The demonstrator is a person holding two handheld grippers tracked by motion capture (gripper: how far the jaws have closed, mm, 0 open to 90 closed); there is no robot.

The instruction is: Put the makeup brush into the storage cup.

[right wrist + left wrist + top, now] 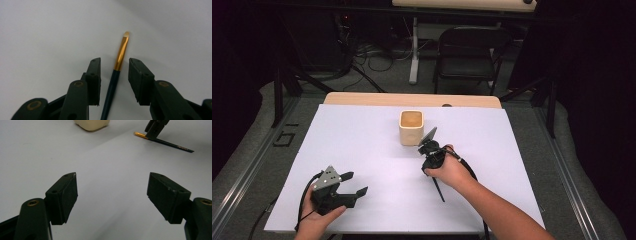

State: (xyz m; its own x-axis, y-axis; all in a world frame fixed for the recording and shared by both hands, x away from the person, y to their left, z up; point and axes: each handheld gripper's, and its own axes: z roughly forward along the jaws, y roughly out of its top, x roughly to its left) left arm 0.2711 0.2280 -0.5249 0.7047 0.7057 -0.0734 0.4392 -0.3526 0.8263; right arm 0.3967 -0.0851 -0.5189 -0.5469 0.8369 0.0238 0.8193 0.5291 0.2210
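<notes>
The paintbrush (113, 82) is straddled by the right claw (114, 67), pads apart and not touching it yet. The left claw (112, 192) is held wide apart at 7 o'clock of the tabletop (377, 165), with the wooden cup (411, 127) at 12.

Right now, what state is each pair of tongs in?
Left tongs: open, holding nothing.
Right tongs: open, astride the paintbrush, pads not yet touching it.

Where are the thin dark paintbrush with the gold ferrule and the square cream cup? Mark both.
Thin dark paintbrush with gold ferrule (121, 53), right gripper view: on the gold ferrule.
Square cream cup (411, 135), high view: on its front wall.
</notes>
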